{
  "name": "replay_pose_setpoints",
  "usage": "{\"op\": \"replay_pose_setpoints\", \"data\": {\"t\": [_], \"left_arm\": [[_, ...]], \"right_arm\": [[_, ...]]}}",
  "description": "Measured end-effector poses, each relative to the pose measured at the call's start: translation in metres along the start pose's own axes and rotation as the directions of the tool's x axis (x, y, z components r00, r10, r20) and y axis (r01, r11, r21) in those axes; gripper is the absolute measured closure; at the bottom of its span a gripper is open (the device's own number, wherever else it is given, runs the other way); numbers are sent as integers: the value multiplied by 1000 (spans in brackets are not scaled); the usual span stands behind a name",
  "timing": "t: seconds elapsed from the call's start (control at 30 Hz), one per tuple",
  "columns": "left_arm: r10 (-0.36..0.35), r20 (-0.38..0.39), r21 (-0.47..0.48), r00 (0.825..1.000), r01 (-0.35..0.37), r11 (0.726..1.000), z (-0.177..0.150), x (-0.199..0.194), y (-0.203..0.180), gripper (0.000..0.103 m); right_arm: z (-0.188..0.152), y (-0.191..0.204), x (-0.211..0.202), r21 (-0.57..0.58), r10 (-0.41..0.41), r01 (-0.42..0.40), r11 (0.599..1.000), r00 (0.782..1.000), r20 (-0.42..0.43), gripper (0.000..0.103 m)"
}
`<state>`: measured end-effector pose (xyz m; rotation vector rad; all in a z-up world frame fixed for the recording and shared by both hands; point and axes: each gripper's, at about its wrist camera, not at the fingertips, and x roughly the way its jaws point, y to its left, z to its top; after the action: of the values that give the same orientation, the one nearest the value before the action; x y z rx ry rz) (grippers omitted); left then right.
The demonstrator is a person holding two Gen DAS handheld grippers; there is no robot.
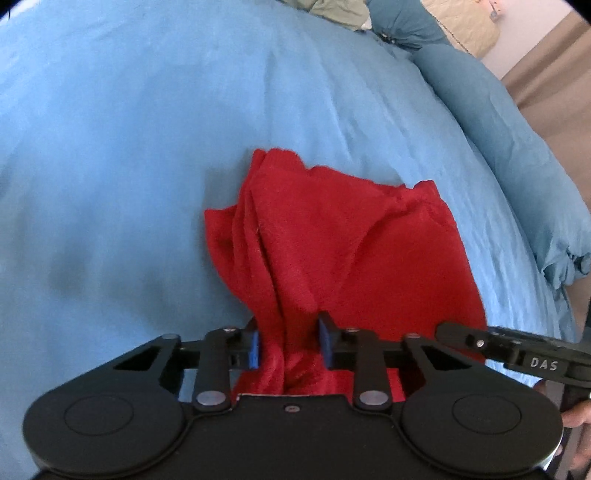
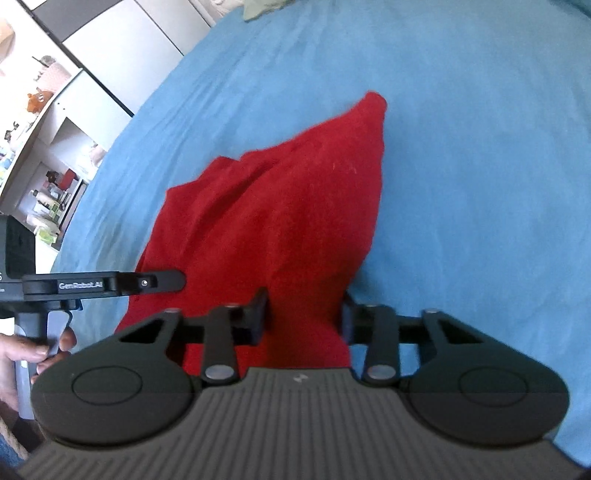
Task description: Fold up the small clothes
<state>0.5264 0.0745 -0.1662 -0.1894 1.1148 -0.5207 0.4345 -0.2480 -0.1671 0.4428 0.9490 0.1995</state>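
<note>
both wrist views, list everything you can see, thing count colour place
red garment: 1, red fleecy cloth, bunched on the bed, near edge between the fingers of both grippers
blue bedcover: 1, light blue, under the garment, fills most of both views
pillows: 2 or so, teal and cream, far right corner of the bed in the left wrist view
green cloth: 1, pale green, far edge of the bed
shelves: 1 unit, white, beside the bed, small items too blurred to name
left gripper: 1, black with blue pads, jaws apart with red cloth between them
right gripper: 1, black, jaws apart around the cloth
hand: 1, on the left gripper's handle
</note>
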Motion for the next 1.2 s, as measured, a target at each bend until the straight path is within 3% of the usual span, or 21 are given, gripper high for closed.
{"op": "replay_pose_setpoints", "data": {"t": [0.27, 0.47, 0.6, 0.7, 0.77, 0.87, 0.93, 1.03, 1.1, 1.17, 1.2], "left_arm": [[-7, 42, 82, 999, 4, 997, -13, -49, -60, 76], [-16, 84, 199, 996, -1, 980, -58, -98, -135, 77], [-27, 73, 215, 997, 11, 977, -97, -90, -165, 76], [-28, 38, 193, 999, 20, 981, -123, -63, -170, 77], [0, 18, 184, 1000, -3, 983, -137, -44, -169, 81], [72, 62, 214, 995, -84, 973, -153, -33, -168, 80], [73, 69, 207, 995, -86, 975, -155, -33, -163, 75], [104, 102, 215, 989, -124, 969, -156, -37, -168, 59], [159, 158, 233, 974, -193, 953, -158, -43, -168, 31], [199, 218, 246, 955, -251, 936, -159, -49, -167, 23], [205, 225, 243, 953, -258, 935, -159, -48, -165, 23]], "right_arm": [[2, 20, -61, -35, 44, -41, 999, 996, 78, 62], [-22, 8, -144, -54, 76, -70, 996, 991, 108, 62], [-50, -13, -183, -54, 59, -54, 997, 993, 104, 62], [-77, -36, -185, -48, 21, -18, 999, 997, 76, 62], [-94, -53, -177, -37, -11, 14, 999, 998, 60, 62], [-122, -76, -165, -21, -81, 83, 996, 995, 61, 60], [-133, -89, -162, 5, -72, 72, 997, 994, 84, 58], [-141, -92, -164, 16, -77, 75, 997, 990, 122, 43], [-143, -85, -170, -11, -101, 104, 995, 981, 165, 26], [-143, -84, -180, -38, -125, 137, 990, 966, 226, 15], [-142, -84, -183, -39, -143, 157, 987, 957, 253, 15]]}}
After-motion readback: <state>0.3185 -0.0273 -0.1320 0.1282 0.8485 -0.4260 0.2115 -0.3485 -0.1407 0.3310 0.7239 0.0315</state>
